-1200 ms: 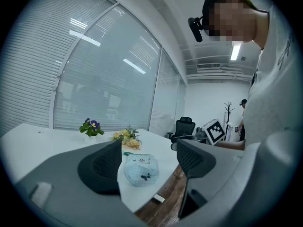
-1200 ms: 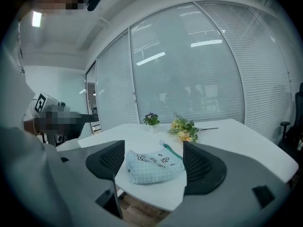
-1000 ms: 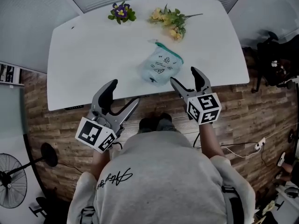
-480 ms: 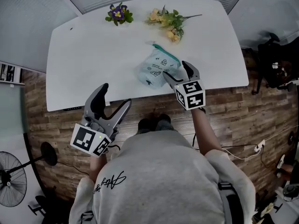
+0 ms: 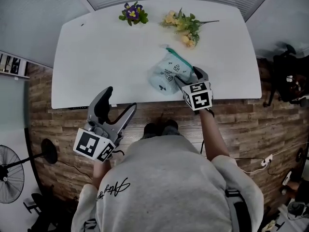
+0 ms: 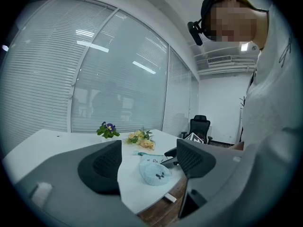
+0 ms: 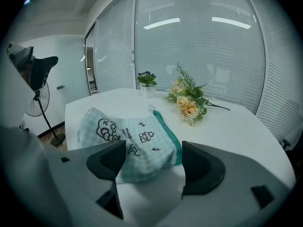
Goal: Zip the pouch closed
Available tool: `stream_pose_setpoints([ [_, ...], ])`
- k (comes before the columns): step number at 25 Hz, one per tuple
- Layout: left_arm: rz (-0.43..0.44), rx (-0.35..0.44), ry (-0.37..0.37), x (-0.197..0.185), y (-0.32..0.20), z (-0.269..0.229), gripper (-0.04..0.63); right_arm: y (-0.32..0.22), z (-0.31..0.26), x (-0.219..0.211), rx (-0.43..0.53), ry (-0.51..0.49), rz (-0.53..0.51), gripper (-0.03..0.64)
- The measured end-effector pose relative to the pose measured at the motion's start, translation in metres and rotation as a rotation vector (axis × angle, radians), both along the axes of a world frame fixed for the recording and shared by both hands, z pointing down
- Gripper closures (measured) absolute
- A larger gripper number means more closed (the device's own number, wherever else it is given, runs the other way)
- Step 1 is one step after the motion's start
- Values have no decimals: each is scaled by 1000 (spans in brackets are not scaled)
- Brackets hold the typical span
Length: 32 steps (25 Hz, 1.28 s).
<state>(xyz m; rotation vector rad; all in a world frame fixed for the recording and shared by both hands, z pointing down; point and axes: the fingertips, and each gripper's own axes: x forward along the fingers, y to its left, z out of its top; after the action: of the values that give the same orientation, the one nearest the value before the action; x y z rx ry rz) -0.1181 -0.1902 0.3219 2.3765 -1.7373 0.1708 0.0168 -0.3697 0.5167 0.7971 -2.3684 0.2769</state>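
Jaws on both grippers stand wide apart and grip nothing

Head view: the left gripper [image 5: 119,98] hangs off the near edge of the white desk [image 5: 96,57], over the wooden floor [image 5: 53,129], well apart from the pouch [image 5: 168,74]. The pouch lies near the desk's front edge, right of centre, with the right gripper [image 5: 188,76] at its near right end. Purple flowers [image 5: 133,12] and yellow flowers [image 5: 186,25] lie along the far edge.

Left gripper view: the gap between the jaws is empty; the pouch shows beyond it on the desk, with the right gripper just beside it.

Right gripper view: the pouch's near end sits in the gap between the jaws, the pads not pressing on it. It is soft pale blue-green checked cloth, puffed and creased, with small dark doodles, a teal zip band along its right edge and a white tab at the far end. Whether the zip is drawn shut I cannot tell
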Motion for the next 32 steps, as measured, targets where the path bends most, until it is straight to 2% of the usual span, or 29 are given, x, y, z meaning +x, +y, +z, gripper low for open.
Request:
stream_pose_setpoints([
  [5, -11, -8, -5, -5, 3, 0, 245, 1, 8, -1, 6, 35, -4, 288],
  [8, -13, -8, -7, -7, 5, 0, 245, 3, 9, -2, 37, 59, -17, 332],
  [10, -13, -5, -7, -7, 6, 0, 245, 3, 10, 0, 56, 85, -29, 396],
  [12, -9, -4, -8, -8, 7, -1, 245, 3, 11, 2, 79, 120, -40, 521],
  [15, 0, -5, -9, -9, 8, 0, 245, 5, 10, 2, 96, 136, -41, 538],
  [20, 20, -3, -9, -13, 12, 1, 245, 10, -2, 0, 162, 102, -29, 556],
  [27, 47, -8, -4, -21, 18, 6, 245, 27, -44, -8, 261, -31, -42, 561],
  [32, 77, 4, 24, -26, 20, 7, 245, 49, -75, -18, 247, -167, -67, 561],
])
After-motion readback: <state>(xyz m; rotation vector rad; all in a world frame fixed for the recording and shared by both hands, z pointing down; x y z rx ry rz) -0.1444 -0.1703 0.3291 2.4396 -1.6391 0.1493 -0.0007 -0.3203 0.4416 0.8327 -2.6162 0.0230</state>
